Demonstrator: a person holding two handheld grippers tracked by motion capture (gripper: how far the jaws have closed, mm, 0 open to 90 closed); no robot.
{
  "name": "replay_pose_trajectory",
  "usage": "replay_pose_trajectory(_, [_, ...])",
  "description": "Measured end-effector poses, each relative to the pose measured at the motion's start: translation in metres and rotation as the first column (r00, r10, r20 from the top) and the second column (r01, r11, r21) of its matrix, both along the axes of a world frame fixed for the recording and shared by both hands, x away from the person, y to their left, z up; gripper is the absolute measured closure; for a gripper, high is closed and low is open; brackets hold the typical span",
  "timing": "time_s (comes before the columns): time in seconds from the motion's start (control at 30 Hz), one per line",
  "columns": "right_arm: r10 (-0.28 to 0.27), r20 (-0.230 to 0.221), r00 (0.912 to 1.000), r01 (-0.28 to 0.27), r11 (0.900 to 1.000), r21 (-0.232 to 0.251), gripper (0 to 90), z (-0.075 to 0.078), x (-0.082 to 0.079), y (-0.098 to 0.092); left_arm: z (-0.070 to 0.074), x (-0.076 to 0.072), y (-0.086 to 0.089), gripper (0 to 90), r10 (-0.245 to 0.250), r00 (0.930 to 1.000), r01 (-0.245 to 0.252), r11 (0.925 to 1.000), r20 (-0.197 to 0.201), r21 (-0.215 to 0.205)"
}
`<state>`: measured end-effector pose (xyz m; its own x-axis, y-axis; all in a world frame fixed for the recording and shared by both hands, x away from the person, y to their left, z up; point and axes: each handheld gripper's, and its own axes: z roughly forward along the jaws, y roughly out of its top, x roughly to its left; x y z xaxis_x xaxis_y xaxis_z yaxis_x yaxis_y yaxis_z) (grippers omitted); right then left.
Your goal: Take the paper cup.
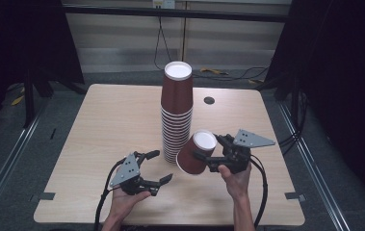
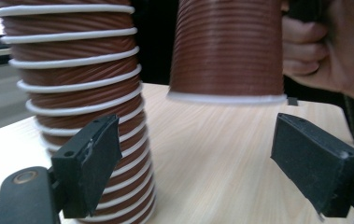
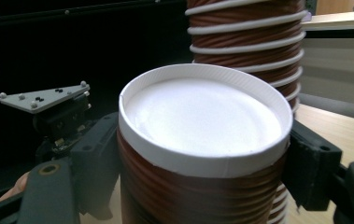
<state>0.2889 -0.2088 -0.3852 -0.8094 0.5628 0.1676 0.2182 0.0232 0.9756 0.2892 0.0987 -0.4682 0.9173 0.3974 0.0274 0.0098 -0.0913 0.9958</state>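
Cup [image 1: 195, 155], brown ribbed paper, inverted with its white base up, held off the table [image 1: 98, 125] in my right gripper [image 1: 212, 153]; both pads press its wall just under the base rim, seen in the right gripper view [image 3: 202, 140]. It hangs tilted, base leaning toward the right hand, open mouth down and toward the stack [image 1: 176, 110], just beside the stack's lower rings and to their right.

Long axis: near upright, slanted. In the left gripper view the cup's mouth rim [image 2: 226, 98] floats clear above the tabletop, so I judge the coming move to be a set-down, which wants the axis brought vertical so the rim lands flat.

Left gripper [image 1: 160, 167] sits low, left of the cup, jaws apart with nothing between them; pads [image 2: 93, 158] flank bare wood. Right hand is the nearer one, already gripping.

Writing: none readable on cups or grippers; no brand visible.
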Motion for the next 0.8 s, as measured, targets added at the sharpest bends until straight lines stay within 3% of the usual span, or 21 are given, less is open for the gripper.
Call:
replay_pose_trajectory(0.3, [0.056, -0.039, 0.9976, -0.056, 0.998, 0.005, 24.1, -0.018, 0.0, 0.011, -0.001, 0.0, -0.014, 15.5, -0.06, 0.9982, 0.06, 0.998, -0.006, 0.021])
replay_pose_trajectory(0.43, [0.061, -0.023, 0.9978, -0.061, 0.998, 0.024, 24.2, -0.023, -0.001, 0.012, -0.001, 0.002, -0.019, 14.5, -0.092, 0.9956, 0.092, 0.9954, -0.019, 0.024])
replay_pose_trajectory(0.5, [0.067, -0.025, 0.9974, -0.067, 0.998, 0.018, 24.3, -0.023, -0.003, 0.012, 0.0, 0.003, -0.022, 14.5, -0.088, 0.9961, 0.088, 0.9959, -0.01, 0.022])
replay_pose_trajectory(0.63, [0.072, -0.024, 0.9971, -0.072, 0.997, 0.023, 24.3, -0.025, -0.003, 0.012, 0.0, 0.005, -0.025, 7.9, -0.087, 0.9959, 0.088, 0.9955, -0.026, 0.034])
replay_pose_trajectory(0.7, [0.08, -0.028, 0.9964, -0.079, 0.996, 0.03, 24.3, -0.026, -0.002, 0.012, -0.001, 0.005, -0.027, 7.9, -0.111, 0.9934, 0.111, 0.9936, -0.03, 0.018])
replay_pose_trajectory(0.8, [0.095, -0.032, 0.995, -0.094, 0.995, 0.021, 24.3, -0.029, -0.002, 0.017, -0.002, 0.005, -0.03, 8.8, -0.131, 0.9911, 0.131, 0.9908, -0.025, 0.033])
